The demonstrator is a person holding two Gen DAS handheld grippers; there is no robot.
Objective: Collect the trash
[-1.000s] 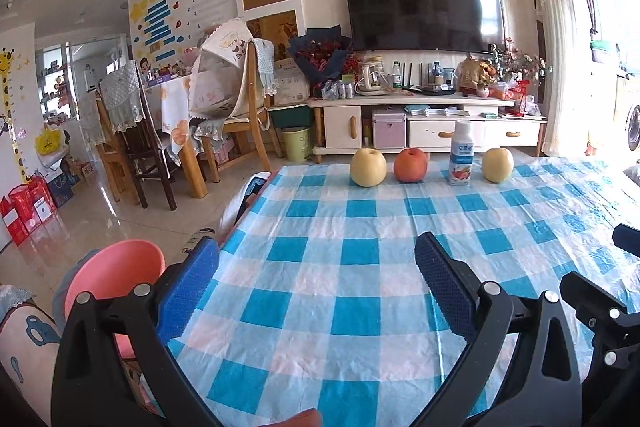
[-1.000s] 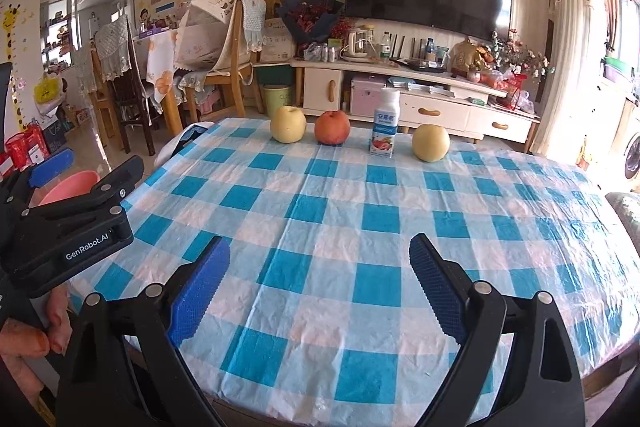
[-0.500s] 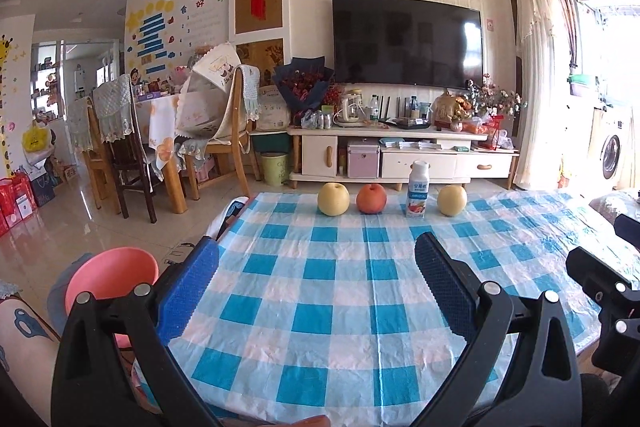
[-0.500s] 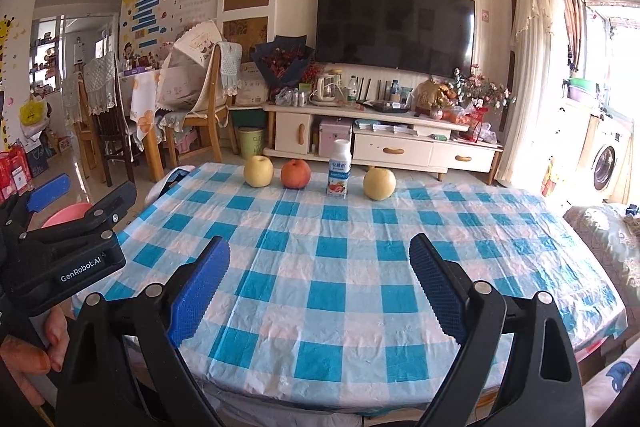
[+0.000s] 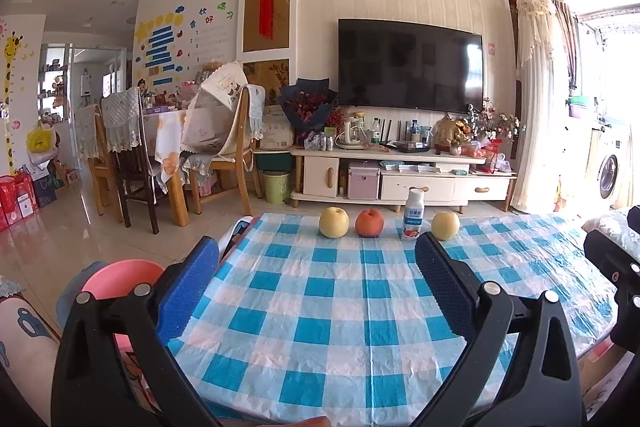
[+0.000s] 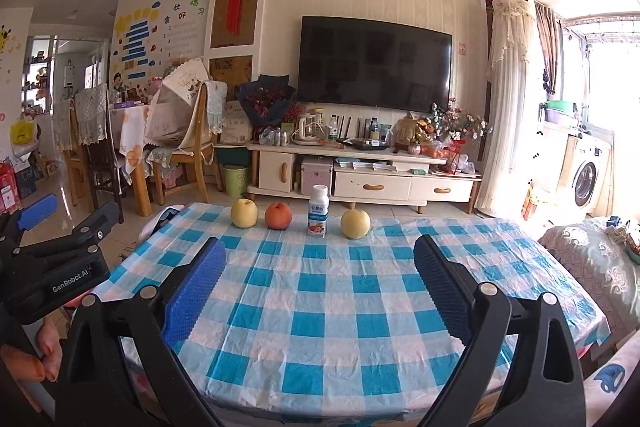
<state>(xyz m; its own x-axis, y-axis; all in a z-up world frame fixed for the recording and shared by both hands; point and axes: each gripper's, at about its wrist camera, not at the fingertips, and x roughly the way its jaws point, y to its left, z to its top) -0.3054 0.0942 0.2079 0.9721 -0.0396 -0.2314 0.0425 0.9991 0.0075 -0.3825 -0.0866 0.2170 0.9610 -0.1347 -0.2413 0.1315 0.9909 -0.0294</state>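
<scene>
A small white drink bottle [image 5: 413,214] [image 6: 318,211] with a red-and-blue label stands at the far edge of the blue-checked table [image 5: 344,311] [image 6: 340,307]. A yellow pear [image 5: 333,222] [image 6: 244,213] and a red apple [image 5: 369,223] [image 6: 277,215] sit to its left, another yellow pear [image 5: 445,225] [image 6: 355,223] to its right. My left gripper [image 5: 316,279] is open over the near table edge, nothing between its blue pads. My right gripper [image 6: 318,277] is open too, also empty. The left gripper's body [image 6: 52,267] appears at the left of the right wrist view.
A pink basin [image 5: 120,277] sits low beside the table's left edge. A green bin [image 5: 277,186] [image 6: 236,179] stands on the floor by the white TV cabinet [image 5: 400,179]. Wooden chairs and a dining table [image 5: 168,155] fill the left; a patterned cushion [image 6: 592,267] lies right.
Both grippers have pulled back and tilted up from the table, so the fruit and bottle look farther away and more of the room shows. Both stay open.
</scene>
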